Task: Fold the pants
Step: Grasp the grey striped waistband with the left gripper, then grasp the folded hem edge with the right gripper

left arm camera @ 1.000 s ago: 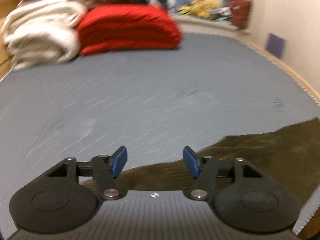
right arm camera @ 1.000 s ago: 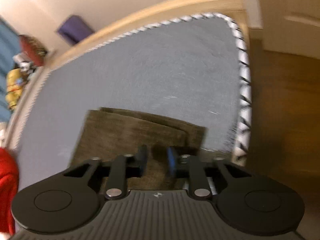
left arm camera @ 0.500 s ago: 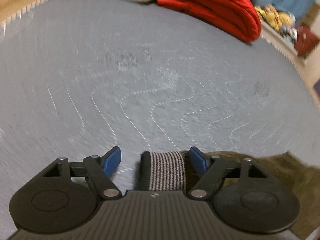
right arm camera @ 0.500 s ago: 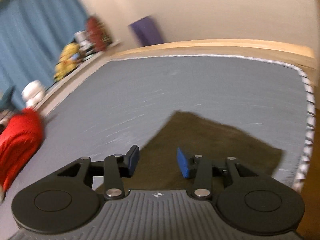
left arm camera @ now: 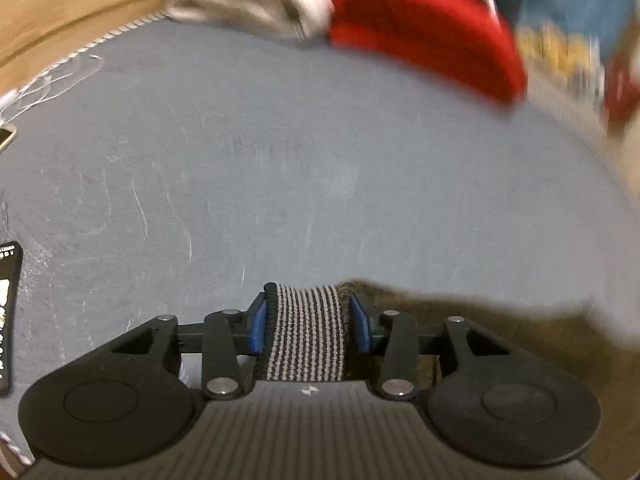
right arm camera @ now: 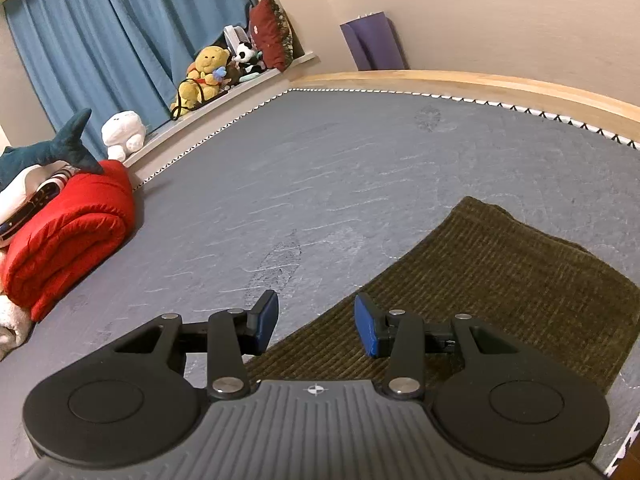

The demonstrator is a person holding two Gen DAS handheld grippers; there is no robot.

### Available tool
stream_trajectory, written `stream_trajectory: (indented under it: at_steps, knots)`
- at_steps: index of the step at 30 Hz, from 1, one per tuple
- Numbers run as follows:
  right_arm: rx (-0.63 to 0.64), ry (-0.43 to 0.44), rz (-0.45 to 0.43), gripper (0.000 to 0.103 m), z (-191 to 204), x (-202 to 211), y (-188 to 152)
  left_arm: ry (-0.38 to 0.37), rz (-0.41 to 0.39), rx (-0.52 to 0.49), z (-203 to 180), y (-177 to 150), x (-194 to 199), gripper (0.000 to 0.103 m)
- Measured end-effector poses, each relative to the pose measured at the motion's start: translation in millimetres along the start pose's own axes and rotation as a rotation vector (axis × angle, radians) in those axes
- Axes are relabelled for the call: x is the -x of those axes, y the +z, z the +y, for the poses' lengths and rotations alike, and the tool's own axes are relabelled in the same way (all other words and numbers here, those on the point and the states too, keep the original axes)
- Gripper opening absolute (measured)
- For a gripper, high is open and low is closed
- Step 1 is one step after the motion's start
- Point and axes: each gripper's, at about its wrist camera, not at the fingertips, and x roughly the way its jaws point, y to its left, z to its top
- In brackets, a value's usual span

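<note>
Presently: left gripper [left arm camera: 310, 328] jaws had just closed on the striped waistband [left arm camera: 306, 332] of olive corduroy pants [right arm camera: 500, 280] — lying on the mattress [right arm camera: 320, 184] at 4 o'clock; right gripper [right arm camera: 316, 322] half open, empty.

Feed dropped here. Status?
Left gripper closing on striped elastic waistband. Right gripper open, empty, over folded olive corduroy pants. Nothing blocking.

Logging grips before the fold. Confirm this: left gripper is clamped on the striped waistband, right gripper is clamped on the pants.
Wrong about the right gripper: the right wrist view shows it open above the pants, gripping nothing. The left gripper is clamped on the striped waistband, having just closed.
</note>
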Motion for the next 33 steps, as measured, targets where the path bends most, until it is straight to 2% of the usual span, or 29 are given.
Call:
stream_trajectory:
  at_steps: [1, 2, 3, 6, 7, 8, 9, 10, 11, 12, 13, 15, 16, 19, 21, 22, 24, 26, 27, 30, 33]
  knots:
    - [0.000, -0.006, 0.004, 0.044, -1, -1, 0, 0.022, 0.030, -0.024, -3, -2, -7, 0.066]
    - [-0.002, -0.009, 0.009, 0.044, -4, -4, 0, 0.061, 0.005, -0.040, -3, 0, -5, 0.085]
    - [-0.004, -0.013, 0.014, 0.044, -5, -6, 0, 0.110, -0.039, -0.053, -4, 2, 3, 0.087]
    - [-0.003, -0.016, 0.018, 0.045, -11, -4, -1, 0.185, -0.279, -0.169, -19, -1, 46, 0.086]
    - [0.002, -0.015, 0.017, 0.045, -12, -3, -1, 0.158, -0.348, -0.191, -22, -4, 60, 0.083]
    - [0.007, -0.017, 0.014, 0.045, -14, -2, -1, 0.078, -0.380, -0.215, -25, -6, 70, 0.074]
    - [0.010, -0.020, 0.010, 0.046, -16, -1, -1, -0.023, -0.370, -0.233, -29, -6, 73, 0.065]
    - [0.008, -0.024, 0.009, 0.048, -18, -1, 0, -0.100, -0.331, -0.236, -31, -7, 72, 0.039]
    - [0.003, -0.028, 0.008, 0.049, -20, -1, 0, -0.170, -0.252, -0.236, -31, -11, 66, 0.017]
    - [-0.006, -0.031, 0.010, 0.049, -23, -1, 0, -0.189, -0.192, -0.246, -32, -15, 58, 0.010]
    - [-0.017, -0.029, 0.014, 0.049, -26, 0, 1, -0.167, -0.123, -0.285, -34, -21, 47, 0.004]
    - [-0.026, -0.029, 0.017, 0.049, -30, 0, 1, 0.004, 0.028, -0.408, -33, -40, 14, 0.003]
    - [-0.028, -0.034, 0.016, 0.049, -33, 1, 2, 0.006, 0.042, -0.434, -31, -46, 10, 0.003]
    - [-0.042, -0.046, 0.013, 0.049, -43, 3, 4, 0.032, 0.023, -0.419, -40, -45, 23, 0.003]
    - [-0.053, -0.065, 0.009, 0.049, -52, 6, 7, 0.034, -0.052, -0.443, -64, -43, 40, 0.005]
    - [-0.059, -0.076, 0.006, 0.049, -58, 7, 8, 0.002, -0.092, -0.455, -80, -40, 50, 0.011]
    - [-0.070, -0.095, 0.002, 0.049, -69, 9, 8, -0.143, -0.161, -0.466, -107, -38, 68, 0.015]
    - [-0.090, -0.116, 0.002, 0.049, -84, 13, 9, -0.270, -0.168, -0.461, -138, -37, 72, 0.016]
    - [-0.103, -0.122, 0.002, 0.049, -90, 15, 10, -0.310, -0.167, -0.470, -151, -37, 70, 0.016]
    - [-0.139, -0.141, 0.003, 0.049, -112, 20, 10, -0.385, -0.158, -0.566, -208, -41, 58, 0.015]
    - [-0.161, -0.153, -0.005, 0.049, -133, 26, 11, -0.430, -0.097, -0.686, -255, -51, 30, 0.013]
